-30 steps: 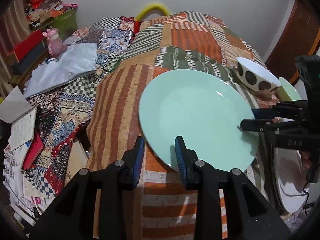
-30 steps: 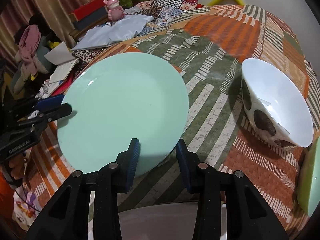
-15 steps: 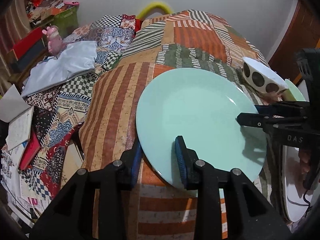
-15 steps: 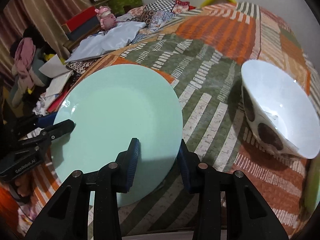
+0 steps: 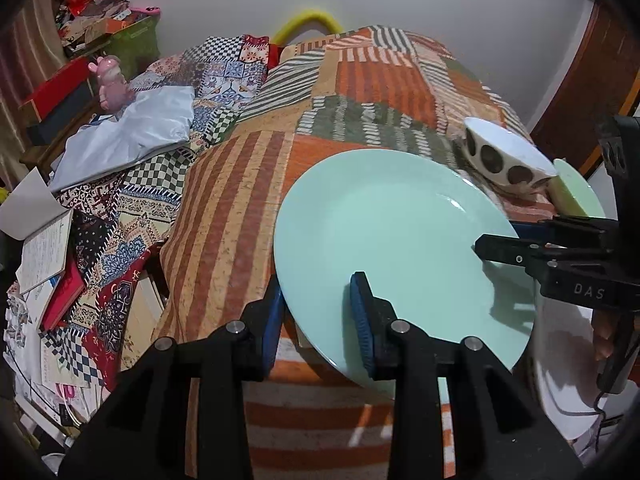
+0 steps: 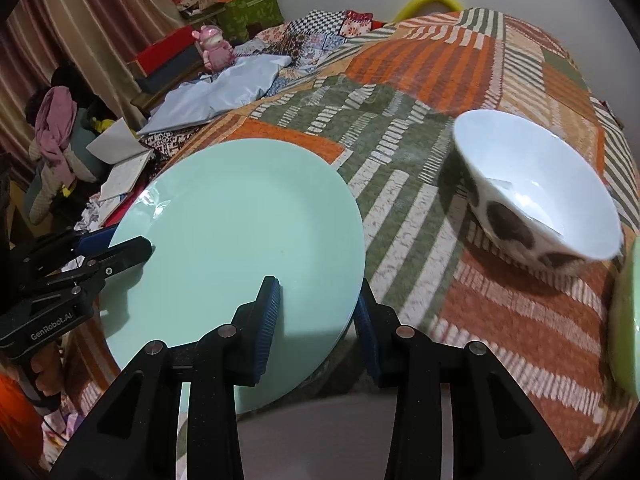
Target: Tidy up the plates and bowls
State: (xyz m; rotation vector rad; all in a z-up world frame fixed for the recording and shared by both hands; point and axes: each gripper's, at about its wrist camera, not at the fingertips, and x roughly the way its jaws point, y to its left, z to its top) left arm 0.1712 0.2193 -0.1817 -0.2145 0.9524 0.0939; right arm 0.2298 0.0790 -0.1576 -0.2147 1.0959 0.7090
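A patchwork quilt of orange, green and tan stripes covers the bed, with a white wall at its far side and a pale grey cloth, a pink figurine and open books to the left. Both wrist views show the mint-green plate at the near edge of the bed, the left hand-held gripper closed on its near-left rim and the right hand-held gripper closed on its near-right rim. The right view alone looks into the white interior of the spotted bowl, right of the plate, and takes in striped curtains at far left; the left view alone shows a dark wooden door at right.
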